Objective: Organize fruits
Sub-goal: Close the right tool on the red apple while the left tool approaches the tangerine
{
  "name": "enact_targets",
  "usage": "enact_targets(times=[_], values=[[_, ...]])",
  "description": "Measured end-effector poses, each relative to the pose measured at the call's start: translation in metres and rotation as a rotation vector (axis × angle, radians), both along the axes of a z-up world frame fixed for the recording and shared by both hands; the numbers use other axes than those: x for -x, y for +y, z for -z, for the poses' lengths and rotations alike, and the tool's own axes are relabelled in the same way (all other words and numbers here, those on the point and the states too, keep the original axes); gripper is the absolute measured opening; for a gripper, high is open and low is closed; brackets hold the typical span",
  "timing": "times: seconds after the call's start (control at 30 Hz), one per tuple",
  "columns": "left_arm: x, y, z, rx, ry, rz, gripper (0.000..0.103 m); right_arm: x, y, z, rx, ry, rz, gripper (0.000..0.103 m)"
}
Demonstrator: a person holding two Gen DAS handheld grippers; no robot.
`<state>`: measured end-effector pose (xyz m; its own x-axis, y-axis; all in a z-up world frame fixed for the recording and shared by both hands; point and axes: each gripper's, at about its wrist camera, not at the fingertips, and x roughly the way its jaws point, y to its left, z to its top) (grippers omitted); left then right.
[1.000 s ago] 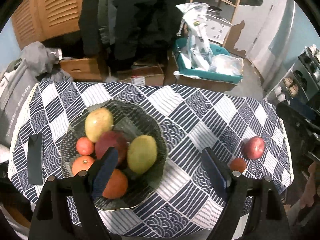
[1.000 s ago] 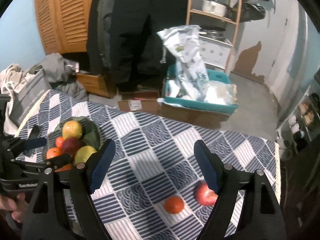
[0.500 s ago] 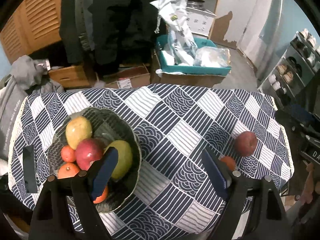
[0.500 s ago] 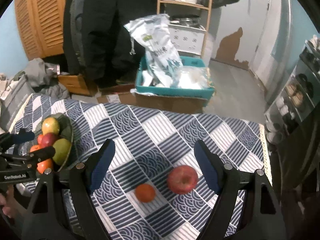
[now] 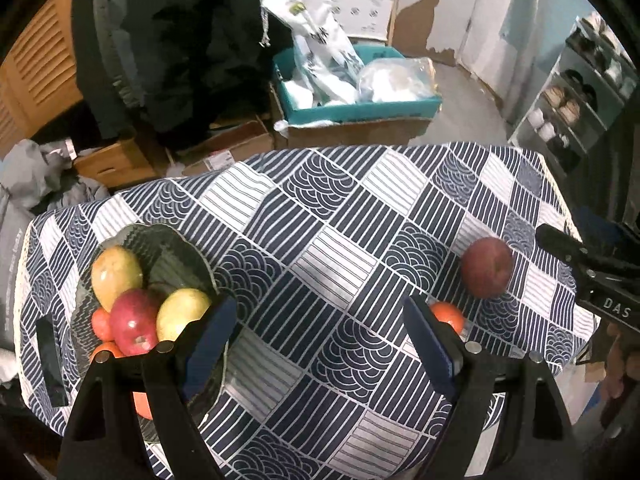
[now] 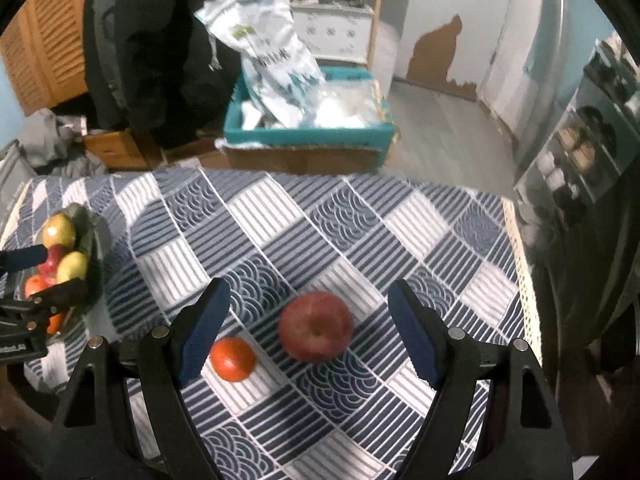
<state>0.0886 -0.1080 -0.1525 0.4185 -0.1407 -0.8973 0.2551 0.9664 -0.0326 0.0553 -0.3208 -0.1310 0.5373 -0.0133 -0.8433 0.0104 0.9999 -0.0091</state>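
A red apple (image 6: 315, 326) and a small orange (image 6: 233, 359) lie loose on the blue patterned tablecloth (image 6: 304, 224). My right gripper (image 6: 308, 332) is open and empty, above them, with the apple between its fingers in view. A dark green bowl (image 5: 176, 256) at the left holds two yellow-green mangoes, a red apple (image 5: 134, 326) and several small oranges. My left gripper (image 5: 320, 344) is open and empty between the bowl and the loose apple (image 5: 486, 267); its right finger partly hides the loose orange (image 5: 448, 316).
A black phone-like object (image 5: 50, 364) lies at the table's left edge. Beyond the table's far edge stand a teal crate with plastic bags (image 6: 308, 128), cardboard boxes (image 5: 224, 148) and a person in dark clothes (image 5: 176, 40). A shelf rack (image 6: 580, 140) stands at the right.
Both grippers have swung right across the table. The right gripper has come closer to the loose apple and orange, and the bowl has slid left in both views.
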Motion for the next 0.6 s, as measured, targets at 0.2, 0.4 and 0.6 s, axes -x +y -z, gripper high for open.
enact_targets(times=[0.2, 0.4, 0.6], values=[[-0.008, -0.013, 0.017, -0.037, 0.017, 0.016, 0.087, -0.006, -0.015, 0.035, -0.017, 0.079, 0.028, 0.08], [-0.015, -0.024, 0.039, -0.077, 0.035, 0.029, 0.087, -0.015, -0.018, 0.067, -0.037, 0.147, 0.019, 0.08], [-0.022, -0.033, 0.059, -0.099, 0.046, 0.042, 0.087, -0.026, -0.013, 0.097, -0.029, 0.203, -0.004, 0.08]])
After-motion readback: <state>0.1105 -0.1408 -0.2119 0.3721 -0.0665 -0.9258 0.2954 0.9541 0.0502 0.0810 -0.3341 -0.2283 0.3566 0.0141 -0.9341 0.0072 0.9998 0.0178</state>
